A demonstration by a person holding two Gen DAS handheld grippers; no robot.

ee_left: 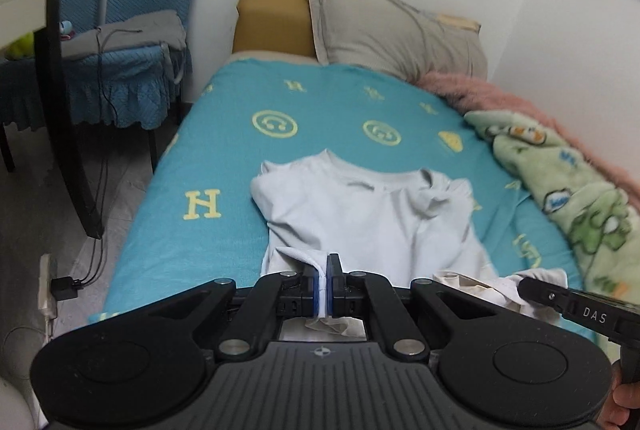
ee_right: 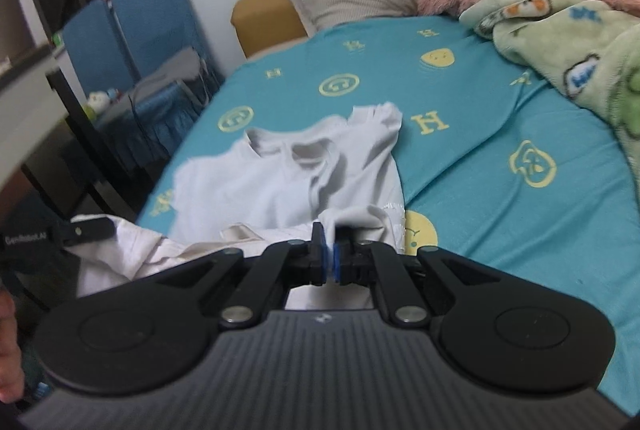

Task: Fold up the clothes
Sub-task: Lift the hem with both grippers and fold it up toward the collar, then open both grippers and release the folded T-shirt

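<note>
A white T-shirt [ee_left: 360, 214] lies on the teal bedsheet [ee_left: 224, 134], collar toward the pillow, sleeves folded in. My left gripper [ee_left: 325, 280] is shut on the shirt's near hem at its left side. My right gripper [ee_right: 329, 256] is shut on the near hem at the shirt's [ee_right: 280, 182] right side. Both hold the hem lifted at the bed's near edge. The right gripper also shows in the left wrist view [ee_left: 560, 304], and the left gripper in the right wrist view [ee_right: 80, 232].
A grey pillow [ee_left: 400, 34] and a mustard cushion [ee_left: 272, 22] lie at the head of the bed. A green cartoon blanket [ee_left: 568, 182] and a pink fluffy one [ee_left: 500, 94] run along the right. A blue-covered chair [ee_left: 120, 30] and a dark table leg [ee_left: 60, 110] stand left.
</note>
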